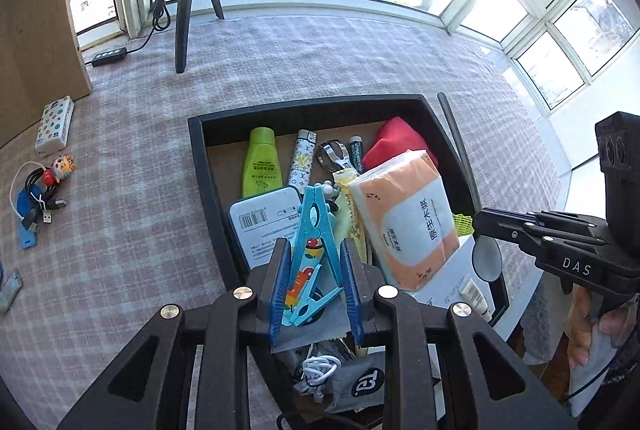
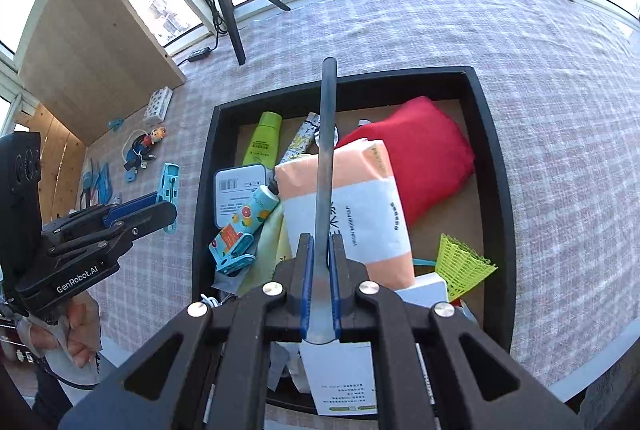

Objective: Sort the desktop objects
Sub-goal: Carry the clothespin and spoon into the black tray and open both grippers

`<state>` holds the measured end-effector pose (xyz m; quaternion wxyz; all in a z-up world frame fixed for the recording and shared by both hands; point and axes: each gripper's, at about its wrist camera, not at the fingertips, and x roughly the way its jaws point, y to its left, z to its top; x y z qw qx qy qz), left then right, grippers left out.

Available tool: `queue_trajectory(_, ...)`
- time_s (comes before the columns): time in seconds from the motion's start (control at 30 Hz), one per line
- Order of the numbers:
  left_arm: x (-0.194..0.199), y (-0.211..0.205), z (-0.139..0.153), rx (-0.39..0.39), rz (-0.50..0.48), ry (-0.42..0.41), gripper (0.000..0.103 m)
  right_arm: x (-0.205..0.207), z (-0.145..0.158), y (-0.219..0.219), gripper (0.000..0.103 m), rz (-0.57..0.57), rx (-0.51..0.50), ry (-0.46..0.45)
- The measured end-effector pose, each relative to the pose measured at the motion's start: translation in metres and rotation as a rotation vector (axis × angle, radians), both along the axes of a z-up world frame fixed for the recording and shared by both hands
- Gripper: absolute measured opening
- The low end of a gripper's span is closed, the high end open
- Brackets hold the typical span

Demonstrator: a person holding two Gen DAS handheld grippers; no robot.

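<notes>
Your left tongs [image 1: 314,280] are clamped on a blue clothes peg [image 1: 310,254], your right tongs [image 2: 320,284] on a long grey stick [image 2: 325,165], both above the black tray [image 2: 494,165]. The tray looks well filled; cables [image 1: 38,197] and a tissue pack [image 1: 54,125] left of it remain on the table [image 1: 340,53].

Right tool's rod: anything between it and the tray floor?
Yes. The orange-white tissue pack lies right under the rod held in the right tool, red pouch beside it. Bare tray floor shows only by the right wall.
</notes>
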<state>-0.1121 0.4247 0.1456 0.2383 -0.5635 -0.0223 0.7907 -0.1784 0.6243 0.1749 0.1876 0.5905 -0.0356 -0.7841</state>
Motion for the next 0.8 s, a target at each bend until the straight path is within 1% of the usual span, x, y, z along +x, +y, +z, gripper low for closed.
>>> queue_trajectory(0.1, 0.003, 0.017, -0.001, -0.006, -0.028, 0.001, 0.024, -0.001, -0.002, 0.021, 0.008, -0.03, 0.006, 0.0)
queue_trajectory(0.17, 0.006, 0.027, -0.002, -0.018, -0.056, 0.006, 0.026, -0.003, -0.002, 0.028, 0.008, -0.042, 0.011, 0.008)
queue_trajectory(0.2, 0.008, 0.03, -0.002, -0.038, -0.063, 0.012, 0.041, -0.004, -0.002, 0.03, 0.008, -0.043, 0.017, 0.023)
queue_trajectory(0.23, 0.009, 0.033, -0.001, -0.064, -0.059, 0.021, 0.064, -0.005, -0.001, 0.031, 0.009, -0.044, 0.028, 0.038)
queue_trajectory(0.27, 0.01, 0.034, 0.0, -0.082, -0.05, 0.037, 0.071, -0.007, -0.001, 0.031, 0.012, -0.046, 0.044, 0.04)
queue_trajectory(0.3, 0.011, 0.033, 0.001, -0.094, -0.041, 0.058, 0.074, -0.009, -0.001, 0.031, 0.02, -0.052, 0.051, 0.035)
queue_trajectory(0.33, 0.012, 0.032, 0.003, -0.105, -0.037, 0.07, 0.074, -0.009, -0.001, 0.032, 0.029, -0.058, 0.047, 0.037)
queue_trajectory(0.4, 0.011, 0.026, 0.003, -0.114, -0.037, 0.071, 0.074, -0.01, 0.0, 0.03, 0.036, -0.06, 0.046, 0.045)
queue_trajectory(0.6, 0.009, -0.012, -0.005, -0.126, 0.018, 0.059, 0.074, -0.01, -0.004, 0.005, 0.036, -0.013, 0.05, 0.036)
queue_trajectory(0.8, 0.007, -0.068, -0.017, -0.167, 0.089, 0.048, 0.073, -0.011, -0.003, -0.042, 0.036, 0.068, 0.035, 0.036)
